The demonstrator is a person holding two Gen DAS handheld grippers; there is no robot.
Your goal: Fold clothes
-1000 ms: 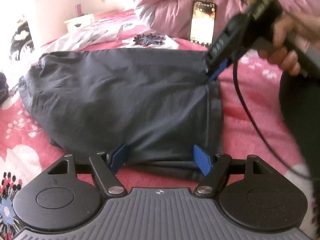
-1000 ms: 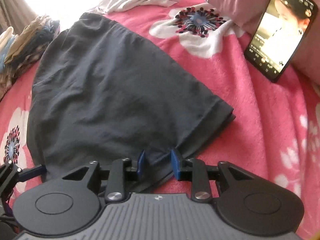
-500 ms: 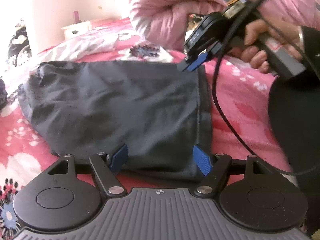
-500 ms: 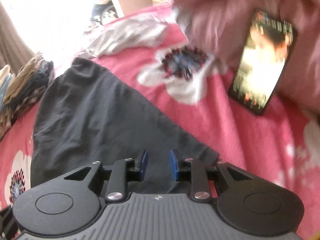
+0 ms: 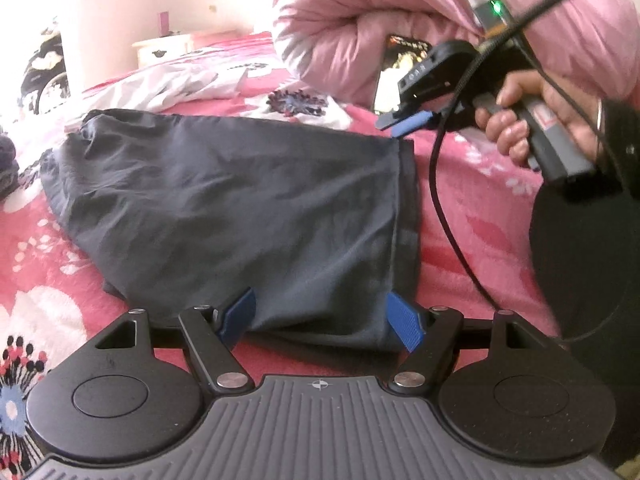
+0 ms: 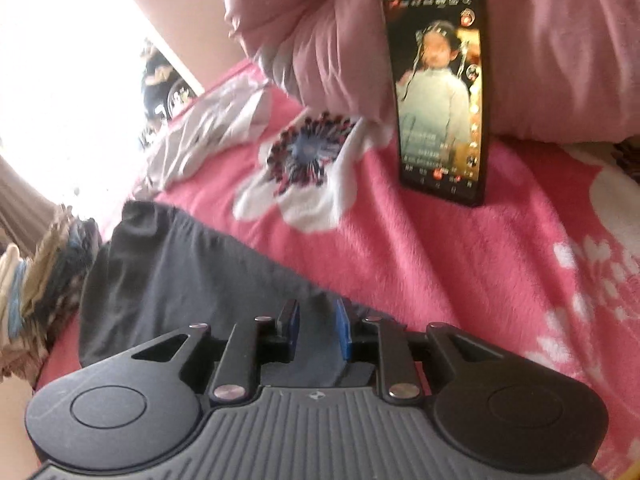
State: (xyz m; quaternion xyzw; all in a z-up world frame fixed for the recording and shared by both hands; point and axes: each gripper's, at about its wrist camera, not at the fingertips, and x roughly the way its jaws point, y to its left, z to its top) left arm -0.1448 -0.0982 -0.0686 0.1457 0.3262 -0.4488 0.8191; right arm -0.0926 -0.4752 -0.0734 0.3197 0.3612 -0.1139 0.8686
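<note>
Presently | left gripper gapes wide at dark grey cotton garment near hem, lower centre, poised to pinch | right gripper upper right, fingers parted, empty, above far corner.

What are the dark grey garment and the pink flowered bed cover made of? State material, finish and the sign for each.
Dark grey garment: seemingly a thin woven or fine-knit cloth, matte with slight sheen; it lies limp in fine shallow creases with a stitched hem. Pink flowered bed cover: probably plush fleece, matte; a fuzzy nap shows and the white petals have soft edges.
</note>
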